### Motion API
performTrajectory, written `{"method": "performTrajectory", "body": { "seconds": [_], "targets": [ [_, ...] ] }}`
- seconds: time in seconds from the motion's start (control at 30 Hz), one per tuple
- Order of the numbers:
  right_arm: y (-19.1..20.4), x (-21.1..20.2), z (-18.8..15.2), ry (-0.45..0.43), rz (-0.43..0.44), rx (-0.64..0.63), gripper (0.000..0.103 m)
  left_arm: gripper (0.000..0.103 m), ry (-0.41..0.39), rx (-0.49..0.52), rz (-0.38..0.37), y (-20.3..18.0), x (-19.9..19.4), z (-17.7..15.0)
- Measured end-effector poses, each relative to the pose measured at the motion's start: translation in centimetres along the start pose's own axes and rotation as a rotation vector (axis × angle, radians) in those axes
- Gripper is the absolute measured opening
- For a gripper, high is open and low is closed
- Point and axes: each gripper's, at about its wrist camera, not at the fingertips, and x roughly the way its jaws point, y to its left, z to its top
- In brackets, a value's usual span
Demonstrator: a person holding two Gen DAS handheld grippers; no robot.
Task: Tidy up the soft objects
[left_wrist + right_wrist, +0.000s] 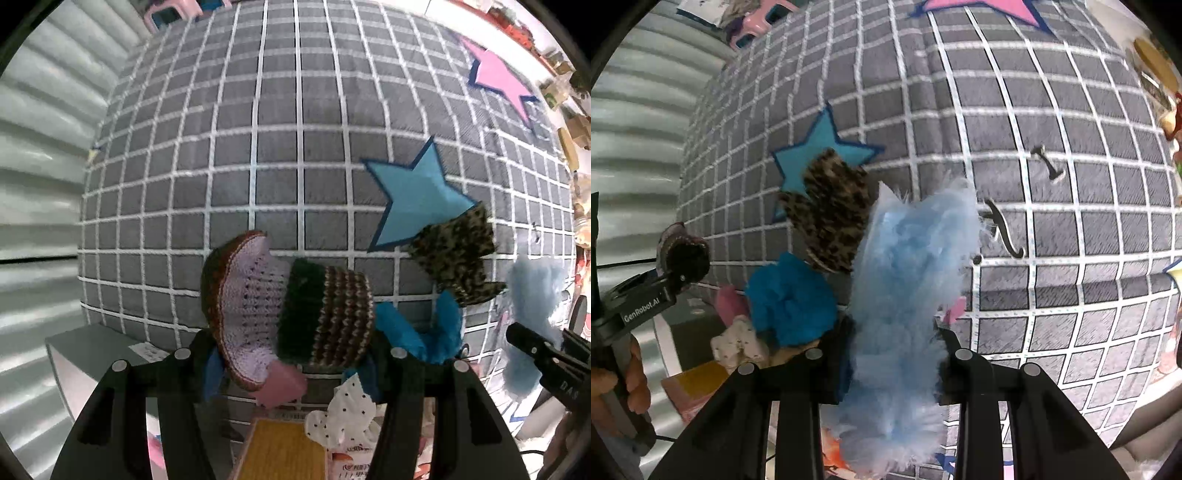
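My left gripper (295, 354) is shut on a knitted piece (288, 314) in lilac, dark green and brown stripes, held up above the grey grid bedspread (258, 147). My right gripper (894, 350) is shut on a fluffy light blue piece (908, 277), also seen in the left wrist view (532, 302). A leopard-print piece (458, 254) and a bright blue ruffled piece (436, 332) lie on the bedspread between the grippers; they also show in the right wrist view, the leopard piece (831, 210) and the blue ruffled one (790, 299). The left gripper appears at the left of the right wrist view (679, 273).
A white dotted cloth (343, 413), a pink piece (280, 384) and a yellow-topped box (284, 450) sit near the bed's front edge. Blue star (417, 195) and pink star (498, 77) patches mark the bedspread. A ribbed pale wall (40, 184) is at left; cluttered shelves (565, 92) at right.
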Motion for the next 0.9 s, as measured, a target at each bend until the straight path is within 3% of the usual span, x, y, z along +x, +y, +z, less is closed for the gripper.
{"method": "performTrajectory", "body": {
  "seconds": [0.27, 0.9],
  "targets": [
    [5.9, 0.1, 2.0, -0.058, 0.025, -0.041, 0.034, 0.062, -0.097, -0.024, -0.071, 1.9, -5.5, 0.3],
    [11.7, -3.2, 0.1, -0.158, 0.013, -0.124, 0.034, 0.062, -0.21, -0.008, -0.066, 4.1, -8.7, -4.9]
  ]
}}
